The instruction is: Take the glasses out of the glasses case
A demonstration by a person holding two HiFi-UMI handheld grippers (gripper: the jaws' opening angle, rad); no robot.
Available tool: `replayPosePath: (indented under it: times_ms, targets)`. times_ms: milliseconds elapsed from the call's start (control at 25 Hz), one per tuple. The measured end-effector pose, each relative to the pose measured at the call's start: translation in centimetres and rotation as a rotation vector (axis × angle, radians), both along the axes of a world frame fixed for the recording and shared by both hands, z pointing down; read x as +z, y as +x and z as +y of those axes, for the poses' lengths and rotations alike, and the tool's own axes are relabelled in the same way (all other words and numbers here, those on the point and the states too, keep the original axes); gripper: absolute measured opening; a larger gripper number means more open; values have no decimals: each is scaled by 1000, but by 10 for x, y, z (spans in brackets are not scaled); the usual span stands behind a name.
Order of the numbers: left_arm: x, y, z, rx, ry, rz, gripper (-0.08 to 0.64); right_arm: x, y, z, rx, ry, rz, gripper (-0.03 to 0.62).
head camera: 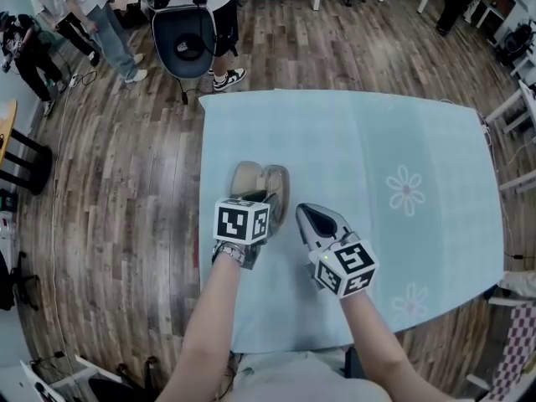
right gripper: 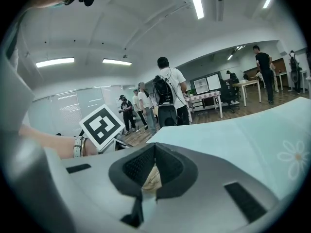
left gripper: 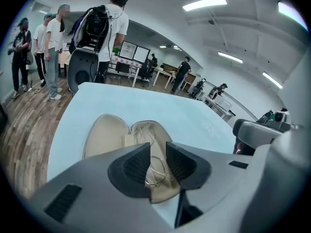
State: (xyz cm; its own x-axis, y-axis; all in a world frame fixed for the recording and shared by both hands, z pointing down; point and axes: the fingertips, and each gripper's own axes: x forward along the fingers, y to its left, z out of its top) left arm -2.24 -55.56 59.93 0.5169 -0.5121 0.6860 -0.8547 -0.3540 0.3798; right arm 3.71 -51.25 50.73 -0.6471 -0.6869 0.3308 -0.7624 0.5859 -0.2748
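Hovering at the near end of the open glasses case [left gripper: 104,135], the left hand-held gripper [left gripper: 156,149] has its jaws parted and grasps nothing. The thin wire-framed glasses [left gripper: 152,155] lie folded in the case's right half and show in the gap between those jaws, just beyond and below them. Their long axis runs away from the gripper, roughly along the line it points, so the jaws straddle the narrow width of the frame. By my reading, a short drop forward and down would set the pads on either side of it.

On the pale blue surface [head camera: 377,141] the case lies close to the person, hinge line pointing away. The right hand-held gripper [head camera: 306,214] is clenched, tips together and holding nothing I can see. It sits just beside the case's right edge, and whether it touches the case I cannot tell. The left one is nearer the glasses.
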Motion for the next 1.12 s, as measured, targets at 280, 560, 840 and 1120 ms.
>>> replayPosePath:
  times_ms: [280,560,840,1120]
  targets:
    - [23,-5,-10,-78,-128,-55,107,11,-3,-5,-20,-34,-10,8]
    - [41,-4,-15,-129,-236,-35,92,14,-2,-14,-19,-41,-19,8]
    - [49,2,-21,-122,-278,-37,60,19,5,-15,-5,-53,-17,8]
    - [50,0,-24,-163,-310,9,40,18,7,-16,10,-54,-19,8]
